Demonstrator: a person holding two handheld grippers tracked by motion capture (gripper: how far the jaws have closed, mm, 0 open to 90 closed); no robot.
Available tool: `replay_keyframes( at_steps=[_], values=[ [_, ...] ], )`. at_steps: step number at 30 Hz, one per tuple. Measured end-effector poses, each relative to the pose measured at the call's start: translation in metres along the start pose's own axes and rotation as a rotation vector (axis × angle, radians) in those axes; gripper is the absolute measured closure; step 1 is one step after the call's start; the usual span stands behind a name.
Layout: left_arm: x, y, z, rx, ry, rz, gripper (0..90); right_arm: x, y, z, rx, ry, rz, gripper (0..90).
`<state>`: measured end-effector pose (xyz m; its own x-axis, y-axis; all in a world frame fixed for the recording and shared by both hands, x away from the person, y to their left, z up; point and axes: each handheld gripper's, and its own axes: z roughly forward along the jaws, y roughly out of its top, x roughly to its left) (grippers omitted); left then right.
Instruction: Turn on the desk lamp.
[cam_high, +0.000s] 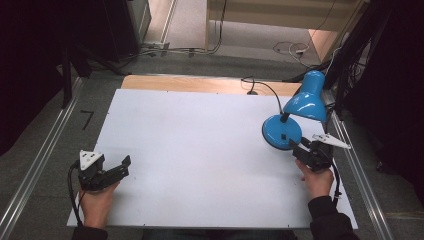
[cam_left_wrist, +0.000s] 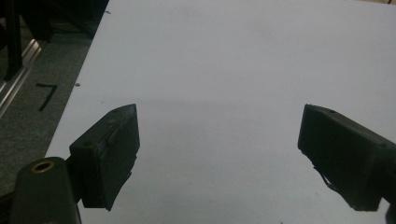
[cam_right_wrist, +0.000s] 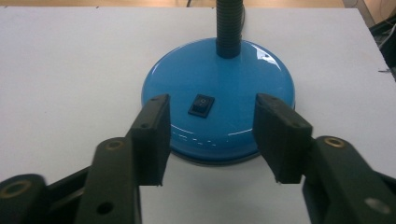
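Right now my right gripper (cam_right_wrist: 210, 140) sits at the near edge of the blue desk lamp (cam_high: 295, 117), its jaws spread and empty, one on each side of the lamp's round base (cam_right_wrist: 219, 88) without clearly touching it. Between them, on top of the base, I see the small black rocker switch (cam_right_wrist: 201, 105), and behind it the dark flexible neck (cam_right_wrist: 229, 28) rises. From above, the lamp stands near the right edge of the white table (cam_high: 200, 150), its shade (cam_high: 307, 100) tilted over the base. My left gripper (cam_high: 117, 170) rests well apart at the table's left near corner, jaws wide open over bare white surface.
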<state>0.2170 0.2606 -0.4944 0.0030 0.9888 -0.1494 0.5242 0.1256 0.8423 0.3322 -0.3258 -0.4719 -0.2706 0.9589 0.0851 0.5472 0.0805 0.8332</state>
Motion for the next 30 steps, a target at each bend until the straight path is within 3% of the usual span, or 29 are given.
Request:
replay_keyframes(
  at_steps=[5, 18, 30],
  values=[
    [0.0, 0.0, 0.0, 0.0, 0.0, -0.001, 13.2, -0.002, 0.001, 0.005, -0.004, 0.009, 0.0, 63.9],
    [0.0, 0.0, 0.0, 0.0, 0.0, -0.002, 13.3, -0.003, 0.005, 0.014, -0.009, -0.016, 0.024, 86.7],
    [0.0, 0.0, 0.0, 0.002, 0.001, -0.005, 13.3, 0.0, 0.007, 0.028, -0.002, -0.012, 0.029, 87.4]
  ],
)
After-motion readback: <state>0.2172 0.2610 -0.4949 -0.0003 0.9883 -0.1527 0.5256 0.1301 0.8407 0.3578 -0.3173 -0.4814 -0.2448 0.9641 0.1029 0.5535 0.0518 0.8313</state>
